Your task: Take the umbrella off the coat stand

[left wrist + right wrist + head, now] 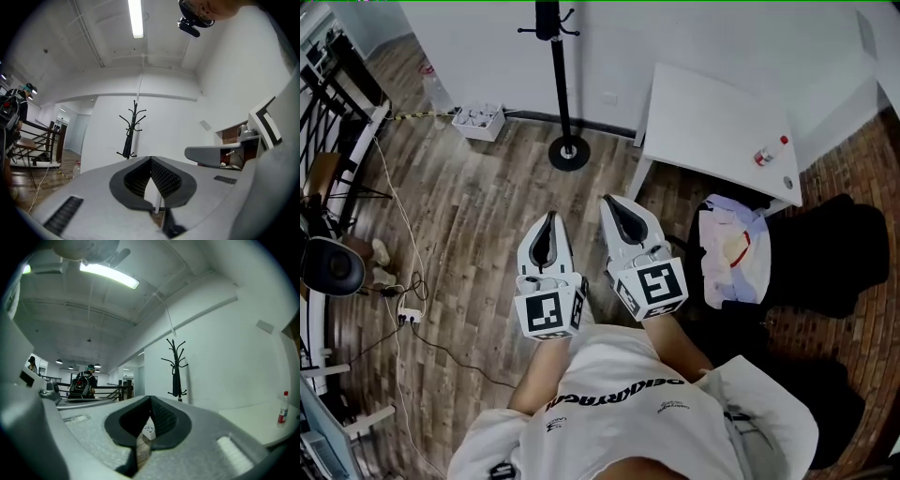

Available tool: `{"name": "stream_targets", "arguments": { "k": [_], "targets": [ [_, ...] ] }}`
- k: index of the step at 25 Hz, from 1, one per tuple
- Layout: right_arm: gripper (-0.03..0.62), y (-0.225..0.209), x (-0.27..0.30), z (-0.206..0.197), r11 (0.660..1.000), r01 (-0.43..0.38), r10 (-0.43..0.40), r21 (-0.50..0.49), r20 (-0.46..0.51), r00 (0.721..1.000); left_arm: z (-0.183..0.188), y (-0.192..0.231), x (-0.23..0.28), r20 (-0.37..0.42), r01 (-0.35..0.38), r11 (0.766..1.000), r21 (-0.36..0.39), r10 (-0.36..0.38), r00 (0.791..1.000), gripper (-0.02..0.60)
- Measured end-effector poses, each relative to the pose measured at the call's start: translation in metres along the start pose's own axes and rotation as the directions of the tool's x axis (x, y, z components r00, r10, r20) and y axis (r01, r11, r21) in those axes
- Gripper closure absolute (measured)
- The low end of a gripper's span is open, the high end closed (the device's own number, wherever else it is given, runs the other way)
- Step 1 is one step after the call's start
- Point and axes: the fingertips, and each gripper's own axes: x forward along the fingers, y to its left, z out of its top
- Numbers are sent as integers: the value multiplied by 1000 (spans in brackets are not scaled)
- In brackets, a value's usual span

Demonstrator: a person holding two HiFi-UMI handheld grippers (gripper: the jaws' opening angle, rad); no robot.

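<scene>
Head view — umbrella (547, 21) hangs well beyond left hand-held gripper (549, 217).

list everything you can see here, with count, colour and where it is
coat stand: 1, black, by the far wall
umbrella: 1, black, hanging on the stand
table: 1, white, right of the stand
bottle: 1, red and white, on the table
box: 1, white, floor by the wall, left of the stand
power strip: 1, white, floor at left
clothes: 1 pile, white, beside the table
left gripper: 1, white, shut, empty
right gripper: 1, white, shut, empty, beside the left
</scene>
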Motion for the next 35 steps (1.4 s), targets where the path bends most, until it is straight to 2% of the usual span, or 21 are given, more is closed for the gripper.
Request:
{"name": "stream_targets", "arguments": {
  "k": [5, 13, 21, 28, 35],
  "targets": [
    [599, -18, 69, 10, 1000, 5, -6, 9, 11, 1000, 8, 38, 64, -2, 6, 1000, 2, -6, 1000, 584],
    [599, -57, 173, 40, 998, 57, -57, -4, 22, 998, 42, 88, 177, 11, 38, 999, 6, -38, 999, 584],
    [599, -93, 270, 48, 995, 95, -94, -7, 45, 995, 50, 134, 276, 12, 67, 998, 18, -68, 998, 584],
    [599, -110, 329, 43, 992, 125, -125, 4, 59, 990, 47, 165, 327, 3, 90, 995, 38, -90, 996, 583],
    [599, -126, 364, 36, 992, 126, -126, 5, 49, 991, 42, 182, 369, -10, 88, 995, 41, -88, 996, 583]
  ]
}}
